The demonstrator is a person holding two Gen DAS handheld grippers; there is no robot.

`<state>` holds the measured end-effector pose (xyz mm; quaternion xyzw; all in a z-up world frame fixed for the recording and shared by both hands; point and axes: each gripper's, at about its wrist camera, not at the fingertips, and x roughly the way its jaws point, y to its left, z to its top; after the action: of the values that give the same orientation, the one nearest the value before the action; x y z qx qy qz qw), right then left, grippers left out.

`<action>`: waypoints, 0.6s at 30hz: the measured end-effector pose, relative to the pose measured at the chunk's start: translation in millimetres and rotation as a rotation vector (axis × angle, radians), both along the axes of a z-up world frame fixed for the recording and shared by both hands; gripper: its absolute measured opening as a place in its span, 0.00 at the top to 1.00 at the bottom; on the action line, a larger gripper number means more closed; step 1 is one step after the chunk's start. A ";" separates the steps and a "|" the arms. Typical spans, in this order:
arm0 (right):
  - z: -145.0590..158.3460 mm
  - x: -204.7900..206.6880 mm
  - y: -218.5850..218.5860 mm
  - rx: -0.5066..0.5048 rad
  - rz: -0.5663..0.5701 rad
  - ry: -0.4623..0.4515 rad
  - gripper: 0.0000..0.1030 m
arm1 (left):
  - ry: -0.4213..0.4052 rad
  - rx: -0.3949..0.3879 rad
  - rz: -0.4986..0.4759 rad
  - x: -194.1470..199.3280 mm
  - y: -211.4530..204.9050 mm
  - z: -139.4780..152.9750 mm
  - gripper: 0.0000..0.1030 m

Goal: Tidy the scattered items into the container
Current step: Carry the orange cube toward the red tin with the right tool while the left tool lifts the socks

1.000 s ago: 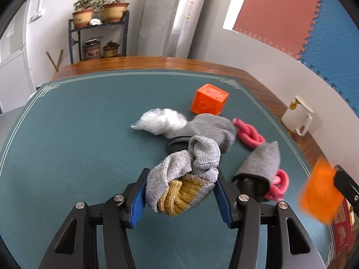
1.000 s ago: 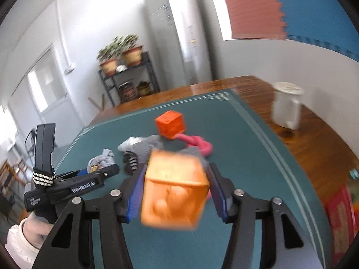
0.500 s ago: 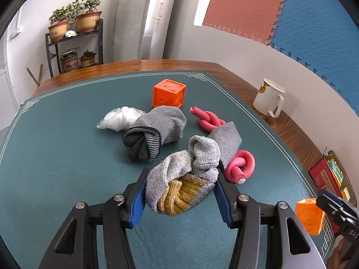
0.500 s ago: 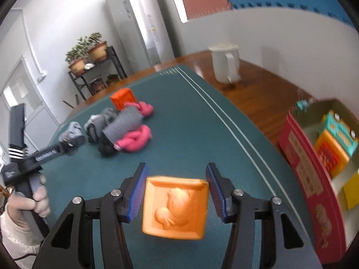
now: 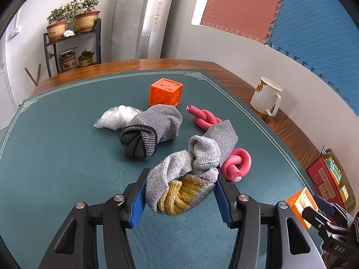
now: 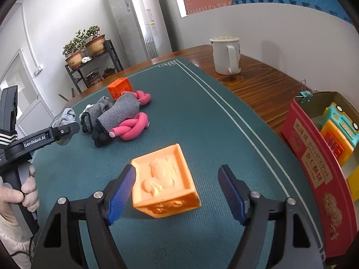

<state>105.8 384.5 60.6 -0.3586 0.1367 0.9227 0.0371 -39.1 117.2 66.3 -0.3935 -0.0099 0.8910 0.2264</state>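
1. The right gripper (image 6: 177, 192) was spread wide. The pale orange block (image 6: 165, 181) sat on the green mat (image 6: 202, 116) between its jaws, touching only the left one.
2. The red box (image 6: 314, 170) was seen just ahead and to the right, with toys already inside.
3. The left gripper (image 5: 179, 198) was pinched tight on a sock bundle (image 5: 186, 179).
4. The block should be squeezed evenly on both sides, so it would not twist.

Left tongs (image 5: 180, 198) clamped — right tongs (image 6: 177, 192) spread wide, gripping nothing.
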 end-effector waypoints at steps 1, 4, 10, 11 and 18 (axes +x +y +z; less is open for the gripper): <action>-0.1 0.6 -0.8 -0.006 0.007 0.002 0.23 | 0.000 0.000 0.000 -0.1 0.1 -0.2 0.46; -3.5 -1.5 -6.5 -0.019 0.047 -0.003 0.23 | -0.003 -0.002 -0.002 -0.2 0.7 -1.3 0.46; -23.5 -13.0 -13.3 0.016 0.031 -0.077 0.39 | 0.000 -0.007 -0.015 2.2 3.8 -1.1 0.46; -22.6 -11.3 -12.4 0.014 0.024 -0.072 0.40 | -0.001 -0.008 -0.016 2.3 4.4 -1.4 0.46; 12.4 24.1 7.0 0.013 -0.051 0.042 0.43 | -0.008 -0.019 -0.028 3.6 9.3 -5.2 0.46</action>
<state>129.9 391.5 73.0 -0.3352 0.1404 0.9297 0.0602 -35.5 126.5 61.0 -0.3991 0.0030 0.8863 0.2349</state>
